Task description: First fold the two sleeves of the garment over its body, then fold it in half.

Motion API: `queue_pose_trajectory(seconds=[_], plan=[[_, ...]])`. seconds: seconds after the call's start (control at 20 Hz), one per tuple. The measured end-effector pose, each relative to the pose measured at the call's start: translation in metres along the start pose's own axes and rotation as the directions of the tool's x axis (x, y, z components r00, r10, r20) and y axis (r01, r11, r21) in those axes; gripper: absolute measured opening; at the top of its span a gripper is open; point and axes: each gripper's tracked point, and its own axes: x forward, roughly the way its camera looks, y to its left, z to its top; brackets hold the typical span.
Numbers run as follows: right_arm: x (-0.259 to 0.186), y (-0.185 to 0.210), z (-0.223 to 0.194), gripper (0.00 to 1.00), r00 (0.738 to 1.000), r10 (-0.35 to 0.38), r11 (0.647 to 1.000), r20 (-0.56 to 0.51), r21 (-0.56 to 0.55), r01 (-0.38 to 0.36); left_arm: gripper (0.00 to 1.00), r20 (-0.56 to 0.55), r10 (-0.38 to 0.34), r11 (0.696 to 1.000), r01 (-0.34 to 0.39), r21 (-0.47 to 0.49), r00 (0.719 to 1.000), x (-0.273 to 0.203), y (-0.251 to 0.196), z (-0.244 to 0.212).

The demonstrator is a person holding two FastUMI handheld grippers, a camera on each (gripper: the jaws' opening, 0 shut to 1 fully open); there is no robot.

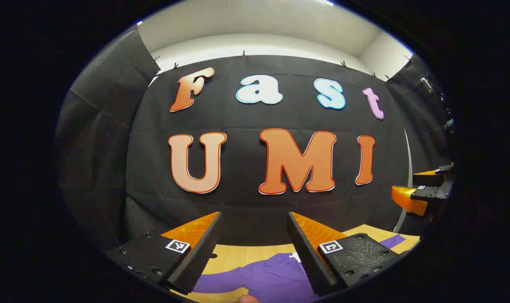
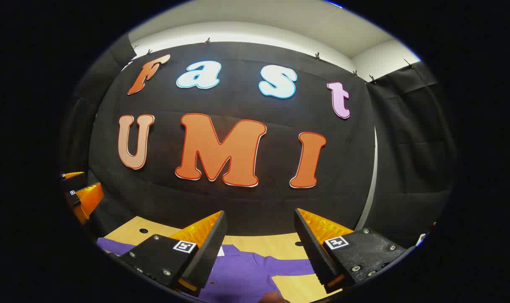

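Nothing of the folding looks begun. The purple garment (image 1: 276, 277) lies spread on the light wooden surface (image 1: 233, 254) below both grippers, near the booth's black back wall (image 1: 246, 118). In the left gripper view one sleeve (image 1: 391, 241) reaches out flat to the side over the wood, and in the right gripper view a sleeve (image 2: 292, 267) likewise stretches away from the body, so as far as the visible part tells, neither sleeve has been brought over the body and the halving fold is still to come; the lower part of the garment is out of sight, so its hem cannot be judged. The left gripper (image 1: 255, 248) hangs above the garment with its fingers well apart and nothing between them, aimed more at the wall than at the cloth. The right gripper (image 2: 261, 248) is in the same posture, fingers spread, holding nothing, above the collar region of the garment (image 2: 242, 273). Each gripper also shows at the edge of the other's view, level with it and off to the side. All three folds appear to remain: first sleeve, second sleeve, then the fold in half.
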Motion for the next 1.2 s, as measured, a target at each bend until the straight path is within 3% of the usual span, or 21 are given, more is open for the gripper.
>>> queue_pose_trajectory(seconds=[0.45,1.1,1.15,1.2], plan=[[-0.024,0.032,0.012,0.95,0.998,-0.056,0.998,-0.019,-0.029,0.055,0.95,0.000,-0.064,0.998,0.064,0.000,0.998,-0.006,0.024,-0.008],[-0.025,0.065,0.040,0.95,1.000,-0.017,0.999,0.012,-0.028,0.018,0.95,-0.015,-0.043,0.999,0.042,-0.021,0.999,-0.008,0.058,-0.005],[-0.024,0.064,0.040,0.90,1.000,-0.020,0.999,0.011,-0.026,0.020,0.95,-0.009,-0.044,0.999,0.044,-0.026,0.999,-0.009,0.057,-0.001],[-0.021,0.058,0.040,0.95,0.999,-0.031,0.999,0.018,-0.034,0.031,0.95,-0.005,-0.046,0.999,0.046,-0.027,0.999,-0.010,0.057,-0.002]])
